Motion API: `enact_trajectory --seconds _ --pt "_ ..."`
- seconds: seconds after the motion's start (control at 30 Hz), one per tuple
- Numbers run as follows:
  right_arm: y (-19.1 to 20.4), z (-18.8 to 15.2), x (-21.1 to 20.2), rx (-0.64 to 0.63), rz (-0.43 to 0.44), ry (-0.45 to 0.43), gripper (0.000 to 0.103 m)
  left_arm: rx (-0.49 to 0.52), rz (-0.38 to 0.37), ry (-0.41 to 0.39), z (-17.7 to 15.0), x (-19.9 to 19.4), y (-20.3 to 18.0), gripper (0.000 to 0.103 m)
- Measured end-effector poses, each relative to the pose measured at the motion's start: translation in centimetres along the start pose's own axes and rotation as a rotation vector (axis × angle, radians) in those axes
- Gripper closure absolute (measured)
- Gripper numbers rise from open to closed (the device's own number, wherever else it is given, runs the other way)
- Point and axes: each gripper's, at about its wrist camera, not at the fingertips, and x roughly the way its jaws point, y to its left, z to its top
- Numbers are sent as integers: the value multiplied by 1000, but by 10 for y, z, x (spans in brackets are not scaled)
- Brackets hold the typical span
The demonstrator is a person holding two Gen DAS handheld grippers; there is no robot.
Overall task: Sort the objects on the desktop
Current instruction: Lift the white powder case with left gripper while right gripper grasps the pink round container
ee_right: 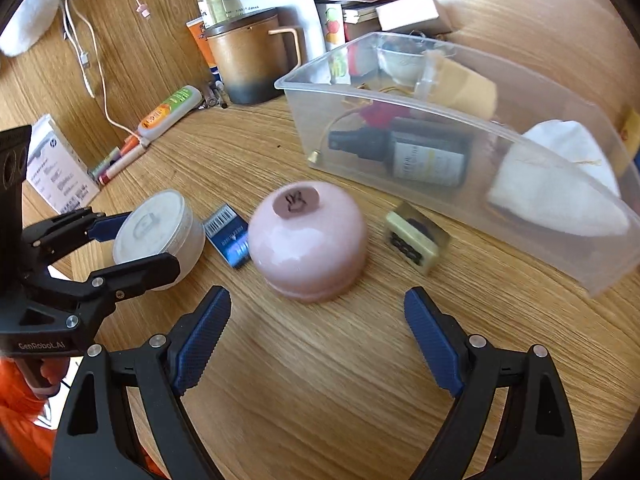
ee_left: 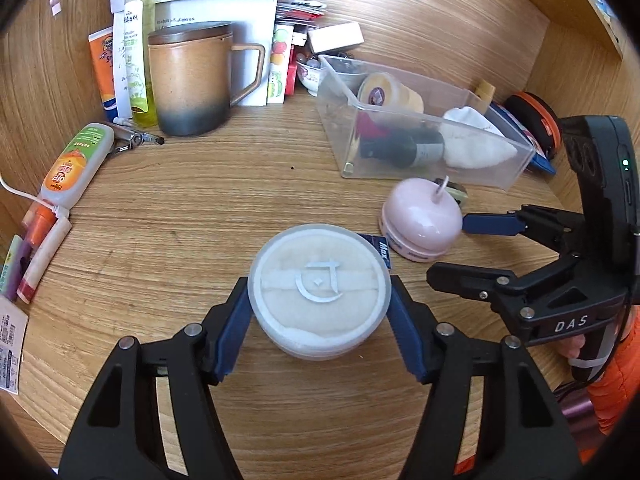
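Left gripper (ee_left: pixel 320 312): blue pads pressed against both sides of the round white powder jar (ee_left: pixel 319 294), which I hold clamped; whether its base rests on the wooden desk (ee_left: pixel 200 216) or sits just above it, I cannot tell.
Right gripper (ee_right: pixel 316 336): my jaws stand wide apart with nothing between them, pointed at the pink dome-shaped gadget (ee_right: pixel 308 240) and stopped just short of it.
Pink gadget: sits upright on the desk, with a dark round patch on top.
Blue packet (ee_right: pixel 229 236): lies flat between the jar and the pink gadget, barcode side up.
Small cream-coloured block (ee_right: pixel 414 238): lies on the desk between the pink gadget and the clear plastic bin (ee_right: pixel 400 84).
Bin contents: dark bottle (ee_right: pixel 404 156) lying on its side, white folded cloth (ee_right: pixel 556 184) at the right end, and a yellowish cup (ee_left: pixel 390 90) at the far end.
Back of desk: lidded brown mug (ee_left: pixel 192 80) stands upright, with a green spray bottle (ee_left: pixel 138 40) and an orange tube (ee_left: pixel 105 68) behind it.
Left edge: white tube with orange label (ee_left: pixel 76 164) lies flat beside a row of pens (ee_left: pixel 36 248).
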Motion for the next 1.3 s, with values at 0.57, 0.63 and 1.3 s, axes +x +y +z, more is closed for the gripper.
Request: enact_trajectory --seconds 0.57,0.63,1.3 --pt "2 21 21 -24 -71 -30 29 0 -23 -4 7 10 6 38" --pt "2 22 21 -28 -71 -39 35 -3 -25 -3 7 10 6 38" --pt "-3 -2 -26 -23 -79 -93 42 70 -66 -29 28 8 -27 38"
